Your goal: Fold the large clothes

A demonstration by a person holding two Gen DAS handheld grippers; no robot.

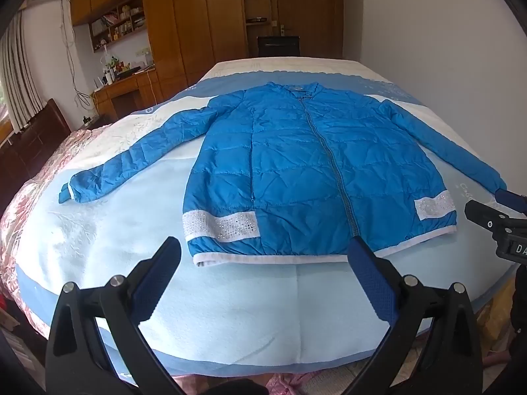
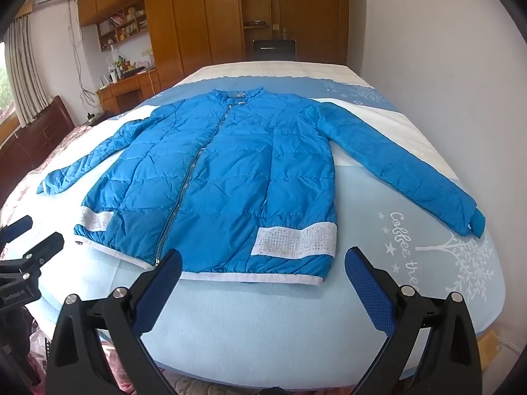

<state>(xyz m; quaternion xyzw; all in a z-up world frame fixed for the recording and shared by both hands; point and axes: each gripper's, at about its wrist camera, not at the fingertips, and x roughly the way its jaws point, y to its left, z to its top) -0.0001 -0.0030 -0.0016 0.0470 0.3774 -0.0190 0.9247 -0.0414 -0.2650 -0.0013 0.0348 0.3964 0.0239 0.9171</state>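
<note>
Wooden wardrobes [image 1: 184, 16] stand behind the bed [image 1: 230, 312], and on its light blue cover the blue jacket [image 1: 296, 171] lies flat, zipped, with both sleeves spread out. My left gripper [image 1: 263, 256] and my right gripper [image 2: 263, 263] hover near the white hem, both spread wide, grasping nothing.

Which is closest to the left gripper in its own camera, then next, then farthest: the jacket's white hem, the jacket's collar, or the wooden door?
From the left gripper:
1. White hem, right by the fingertips at the jacket's near edge.
2. Collar, at the jacket's far end, mid-bed.
3. Wooden door, past the bed, at the room's far wall.
</note>
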